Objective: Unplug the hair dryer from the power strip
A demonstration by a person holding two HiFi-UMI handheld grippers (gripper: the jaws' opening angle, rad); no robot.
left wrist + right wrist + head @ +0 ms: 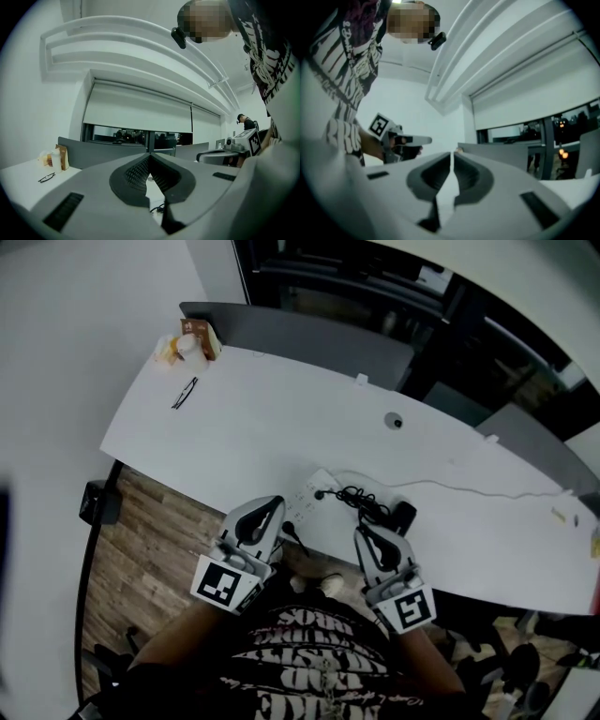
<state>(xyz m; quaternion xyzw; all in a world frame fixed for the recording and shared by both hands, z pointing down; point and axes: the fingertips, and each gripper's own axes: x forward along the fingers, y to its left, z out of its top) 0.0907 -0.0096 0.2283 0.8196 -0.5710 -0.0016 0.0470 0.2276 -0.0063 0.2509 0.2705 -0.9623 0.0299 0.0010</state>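
- Fingers (pixel 135 172) of left gripper (pixel 149 156) pressed together, nothing between; right gripper (pixel 451 155) same, empty.
- Right gripper view: the other gripper, wall, windows. No task items.
- Left gripper view: a scrap of black cord (pixel 158 208) below the tips, glasses (pixel 46 177) far left.
- Head view only: power strip (pixel 312 487) at near edge of desk (pixel 262 418), just ahead of both grippers; hair dryer (pixel 402 517) beside it, part behind right gripper.
- Plug seated or out: too small to tell.
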